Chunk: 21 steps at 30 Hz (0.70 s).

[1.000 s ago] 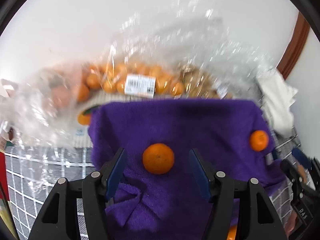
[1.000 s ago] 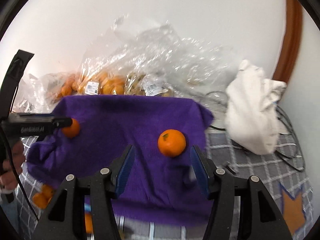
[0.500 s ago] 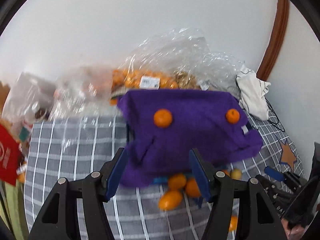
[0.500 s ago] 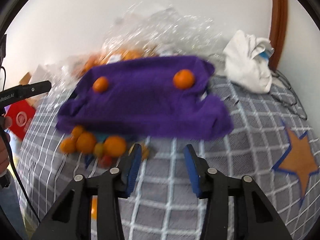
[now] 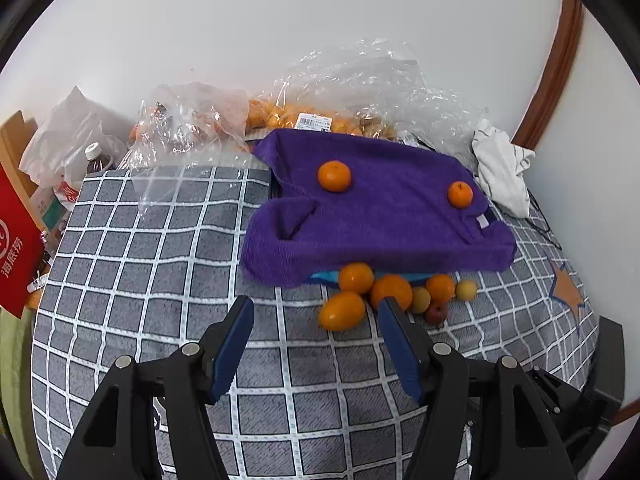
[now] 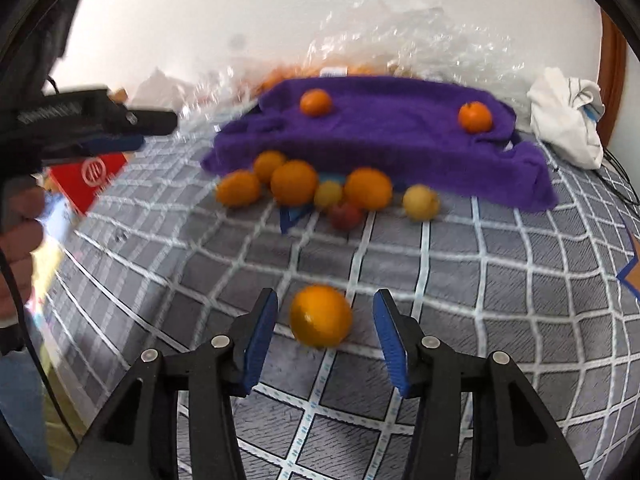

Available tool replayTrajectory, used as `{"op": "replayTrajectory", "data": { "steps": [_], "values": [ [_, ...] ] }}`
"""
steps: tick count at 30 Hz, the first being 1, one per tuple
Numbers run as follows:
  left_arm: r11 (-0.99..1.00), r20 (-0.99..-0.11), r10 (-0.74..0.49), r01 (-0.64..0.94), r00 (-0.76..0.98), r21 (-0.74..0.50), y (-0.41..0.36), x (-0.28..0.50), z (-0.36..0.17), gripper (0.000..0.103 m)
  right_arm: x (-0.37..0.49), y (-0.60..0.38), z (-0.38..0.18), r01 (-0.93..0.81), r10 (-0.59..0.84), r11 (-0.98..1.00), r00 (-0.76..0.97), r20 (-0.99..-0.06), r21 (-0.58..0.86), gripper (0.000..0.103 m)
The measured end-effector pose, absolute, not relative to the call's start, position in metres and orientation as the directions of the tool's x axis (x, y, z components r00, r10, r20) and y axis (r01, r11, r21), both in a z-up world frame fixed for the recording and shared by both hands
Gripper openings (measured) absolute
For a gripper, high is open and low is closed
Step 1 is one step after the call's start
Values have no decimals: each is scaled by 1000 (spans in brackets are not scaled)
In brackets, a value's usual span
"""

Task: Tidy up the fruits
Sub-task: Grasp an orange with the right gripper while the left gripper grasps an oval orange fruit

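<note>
- Two tangerines (image 5: 334, 176) now sit on the purple towel (image 5: 384, 216), and both grippers have backed away from it since a second ago.
- The left gripper (image 5: 316, 344) hangs with jaws apart and empty, over the checked blanket (image 5: 160, 280).
- The right gripper (image 6: 325, 340) has dropped toward a lone orange (image 6: 320, 315); its jaws are closing with the fruit between them, gaps on both sides.
- That orange looks like the next pick; the pile of fruit (image 6: 296, 184) at the towel's edge waits.

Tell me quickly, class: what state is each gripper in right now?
Left gripper: open, holding nothing.
Right gripper: jaws closing around a lone orange, pads not yet touching it.
</note>
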<state>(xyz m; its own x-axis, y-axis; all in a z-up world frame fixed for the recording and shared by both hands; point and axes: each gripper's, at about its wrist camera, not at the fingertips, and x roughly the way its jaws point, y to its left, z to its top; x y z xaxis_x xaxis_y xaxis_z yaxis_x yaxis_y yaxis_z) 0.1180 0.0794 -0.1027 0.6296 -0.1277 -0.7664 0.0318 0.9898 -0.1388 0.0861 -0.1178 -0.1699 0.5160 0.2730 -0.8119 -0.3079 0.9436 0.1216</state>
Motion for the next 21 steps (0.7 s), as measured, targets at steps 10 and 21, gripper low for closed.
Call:
{"op": "replayTrajectory", "data": {
  "steps": [10,21],
  "values": [
    [993,-781,-113,56,614,-99,58,129,-143,62,92,-152,-150,-269,239,960,622,-745,83,34],
    [985,-789,-172,113,589,-130,51,157,-173,49,130,-202,-161,-187,155,982,653,-741,40,34]
  ]
}}
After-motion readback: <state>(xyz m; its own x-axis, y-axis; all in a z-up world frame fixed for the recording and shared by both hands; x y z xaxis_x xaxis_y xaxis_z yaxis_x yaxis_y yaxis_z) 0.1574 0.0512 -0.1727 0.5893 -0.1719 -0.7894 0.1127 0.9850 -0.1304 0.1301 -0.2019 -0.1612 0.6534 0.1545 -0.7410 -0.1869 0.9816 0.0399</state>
